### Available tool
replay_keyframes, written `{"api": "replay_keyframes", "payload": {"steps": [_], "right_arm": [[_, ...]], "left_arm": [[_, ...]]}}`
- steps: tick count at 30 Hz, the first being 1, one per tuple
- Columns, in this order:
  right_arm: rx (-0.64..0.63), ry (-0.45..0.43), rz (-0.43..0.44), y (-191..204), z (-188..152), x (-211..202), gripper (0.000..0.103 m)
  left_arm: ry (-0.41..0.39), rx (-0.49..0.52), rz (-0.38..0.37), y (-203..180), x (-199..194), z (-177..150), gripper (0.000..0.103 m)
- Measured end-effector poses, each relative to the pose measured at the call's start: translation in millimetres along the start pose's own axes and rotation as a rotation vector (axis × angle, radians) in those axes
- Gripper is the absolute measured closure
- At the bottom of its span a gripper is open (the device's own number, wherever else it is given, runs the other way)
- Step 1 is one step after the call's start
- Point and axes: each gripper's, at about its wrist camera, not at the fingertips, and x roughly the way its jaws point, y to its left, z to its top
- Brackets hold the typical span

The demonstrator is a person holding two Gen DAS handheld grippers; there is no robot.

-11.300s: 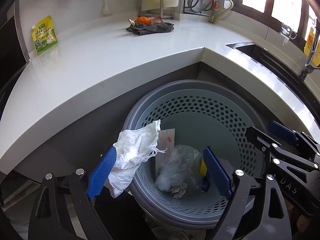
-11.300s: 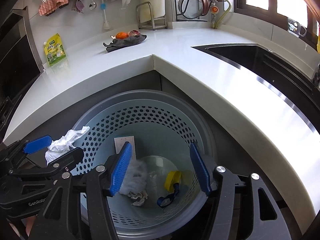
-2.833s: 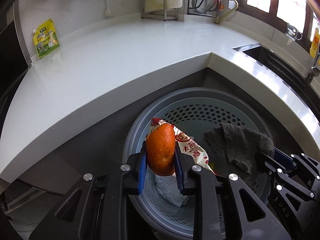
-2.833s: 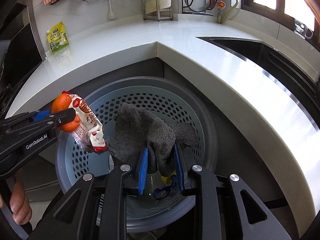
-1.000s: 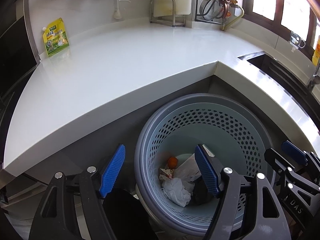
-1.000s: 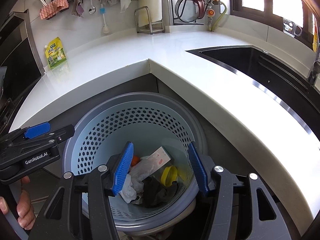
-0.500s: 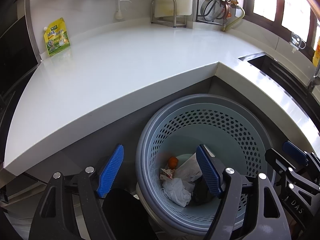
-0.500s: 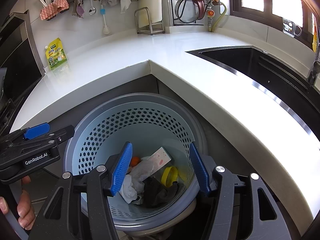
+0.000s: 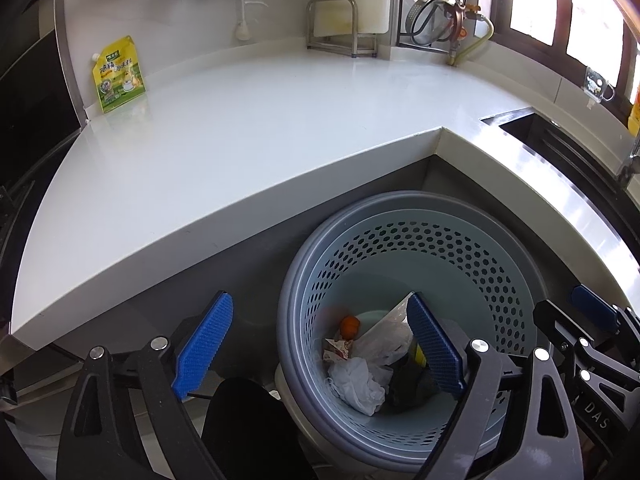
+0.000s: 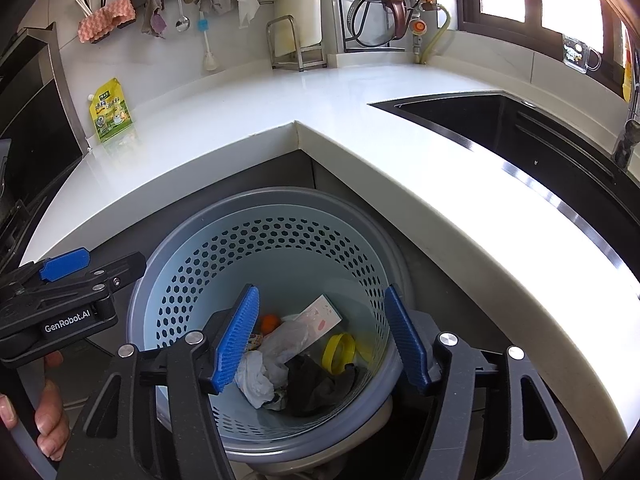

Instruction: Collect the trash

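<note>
A perforated blue-grey bin (image 9: 500,272) (image 10: 192,264) stands below the inner corner of the white counter. At its bottom lie an orange (image 9: 350,325) (image 10: 270,322), a red-and-white wrapper (image 9: 338,350), crumpled white tissue (image 9: 358,384) (image 10: 256,380), a clear plastic bag (image 10: 292,340), a dark grey cloth (image 10: 320,380) and a yellow ring (image 10: 339,352). My left gripper (image 9: 320,346) hangs over the bin's left rim, its jaws opening with nothing between them. My right gripper (image 10: 324,338) hangs over the bin's mouth, jaws also opening and empty.
The white counter (image 9: 240,128) wraps around the corner, with a yellow-green pouch (image 9: 118,74) against the back wall. A dark sink (image 10: 520,140) is at the right. A dish rack (image 10: 380,8) and hanging utensils (image 10: 180,4) line the wall. A person's hand (image 10: 48,420) holds the left gripper.
Both grippers' jaws have spread wider over the last second. Neither hand has moved, and the trash lies as before in the bin.
</note>
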Motion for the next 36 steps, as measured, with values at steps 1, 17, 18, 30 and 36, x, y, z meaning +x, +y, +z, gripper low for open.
{"api": "replay_keyframes", "payload": {"steps": [1,17,18,30,36], "right_arm": [[0.001,0.000,0.001,-0.1,0.1,-0.2,0.039],[0.019,-0.013,-0.010,-3.9,0.6,-3.0,0.036],[0.019,-0.013,-0.009,-4.0,0.7,-3.0,0.036],[0.019,-0.014,-0.010,-4.3,1.0,-2.7,0.036],[0.021,-0.013,-0.011,-4.0,0.9,-2.7,0.036]], "left_arm": [[0.000,0.000,0.001,0.0,-0.1,-0.2,0.015],[0.000,0.001,0.023,2.3,-2.3,1.3,0.007],[0.001,-0.001,0.023,2.8,-2.3,1.5,0.006],[-0.003,-0.007,0.044,4.6,-2.0,2.4,0.006],[-0.004,-0.002,0.046,3.4,-2.2,1.8,0.006]]}}
